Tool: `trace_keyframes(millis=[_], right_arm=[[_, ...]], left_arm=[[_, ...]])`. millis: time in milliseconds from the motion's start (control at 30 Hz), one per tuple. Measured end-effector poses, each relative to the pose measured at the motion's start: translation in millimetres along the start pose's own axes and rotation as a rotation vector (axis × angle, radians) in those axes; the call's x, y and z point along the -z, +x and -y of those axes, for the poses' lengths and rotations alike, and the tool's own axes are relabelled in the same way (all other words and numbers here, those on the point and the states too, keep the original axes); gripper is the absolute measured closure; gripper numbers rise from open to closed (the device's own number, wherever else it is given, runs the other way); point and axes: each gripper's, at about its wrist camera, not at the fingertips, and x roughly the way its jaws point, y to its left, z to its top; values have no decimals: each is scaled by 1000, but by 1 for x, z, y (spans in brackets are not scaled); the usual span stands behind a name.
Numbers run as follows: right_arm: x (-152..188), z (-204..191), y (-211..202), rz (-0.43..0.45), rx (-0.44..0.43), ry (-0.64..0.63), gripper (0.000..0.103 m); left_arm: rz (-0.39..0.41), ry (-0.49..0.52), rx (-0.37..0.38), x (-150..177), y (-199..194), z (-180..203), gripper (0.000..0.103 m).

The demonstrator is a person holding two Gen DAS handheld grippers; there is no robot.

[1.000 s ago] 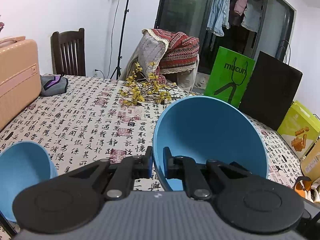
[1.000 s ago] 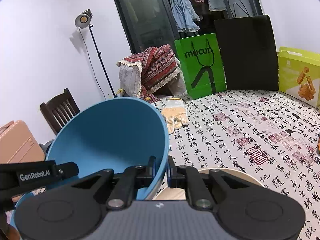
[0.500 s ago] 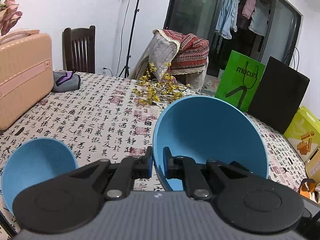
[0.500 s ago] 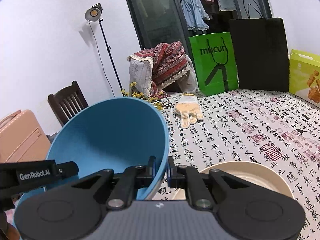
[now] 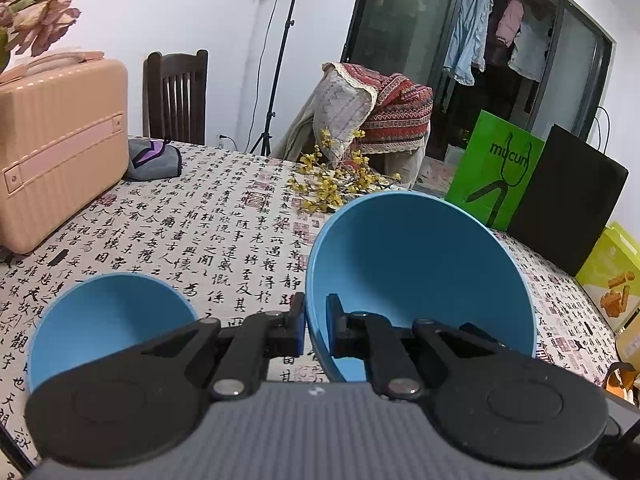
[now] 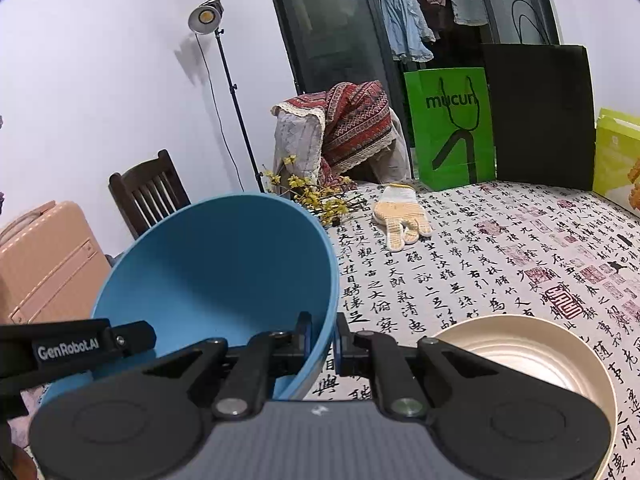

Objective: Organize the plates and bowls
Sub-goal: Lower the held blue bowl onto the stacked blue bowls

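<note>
The left tongs (image 5: 316,326) are pinching the near rim of a blue bowl (image 5: 420,276), one pad outside the wall and one inside, and the bowl is tilting with its open mouth facing the camera above the tabletop (image 5: 208,232). To the left of it, a second blue bowl (image 5: 108,320) is showing low in the left wrist view; this is probably the bowl the other tongs are carrying, though the fisheye edge is making that hard to confirm.

The right tongs (image 6: 322,342) are pressing together on the rim of a blue bowl of their own (image 6: 216,272), which is leaning to the left of the fingers with its inside turned toward the lens. A black gripper body marked "GenRobot.AI" (image 6: 68,348) is reaching in from the left edge just beside that bowl. To the right of the right tongs, a cream-coloured bowl (image 6: 532,356) is sitting upright on the tabletop, partly hidden behind the tongs' housing.

Farther back on the calligraphy-printed cloth, a spray of yellow flowers (image 5: 340,180) is lying near the far edge, with a work glove (image 6: 402,216) just beside it in the right wrist view. A pink suitcase (image 5: 56,148) is standing on the left of the tabletop, and a grey pouch (image 5: 154,160) is resting against it.
</note>
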Motion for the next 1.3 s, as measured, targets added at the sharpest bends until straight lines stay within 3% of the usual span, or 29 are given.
trace_keyframes(millis=[767,1300], right_arm=[[13,-48,7,-16,-23,-49,93],[24,-95,1,-25,-96,-78,92]], left_arm=[[7,-60,-21,-1,-6,-54,92],[37,-112,-75,-2,-26,-98,92]])
